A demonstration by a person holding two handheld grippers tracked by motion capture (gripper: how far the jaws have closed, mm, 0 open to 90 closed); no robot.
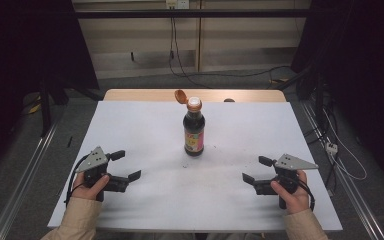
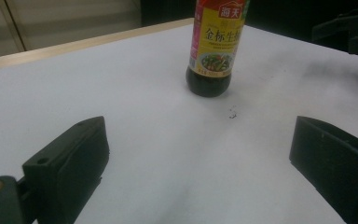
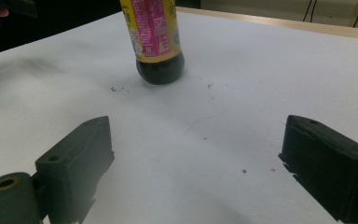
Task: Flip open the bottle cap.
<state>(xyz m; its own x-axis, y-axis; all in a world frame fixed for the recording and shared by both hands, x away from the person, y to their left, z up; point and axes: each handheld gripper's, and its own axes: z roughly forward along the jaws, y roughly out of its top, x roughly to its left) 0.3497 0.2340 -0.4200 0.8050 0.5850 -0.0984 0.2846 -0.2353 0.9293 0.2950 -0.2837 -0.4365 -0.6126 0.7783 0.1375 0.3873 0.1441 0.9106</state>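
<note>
Dark sauce bottle [image 1: 194, 131] between parted grippers

Dim room, evenly lit white table [image 1: 145, 125] with soft shadows; both gripper views slightly blurred up close

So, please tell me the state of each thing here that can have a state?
Soy sauce bottle: upright, nearly full, untouched.
Flip cap: open, hinged back.
Left hand-held gripper: open, holding nothing.
Right hand-held gripper: open, holding nothing.
</note>
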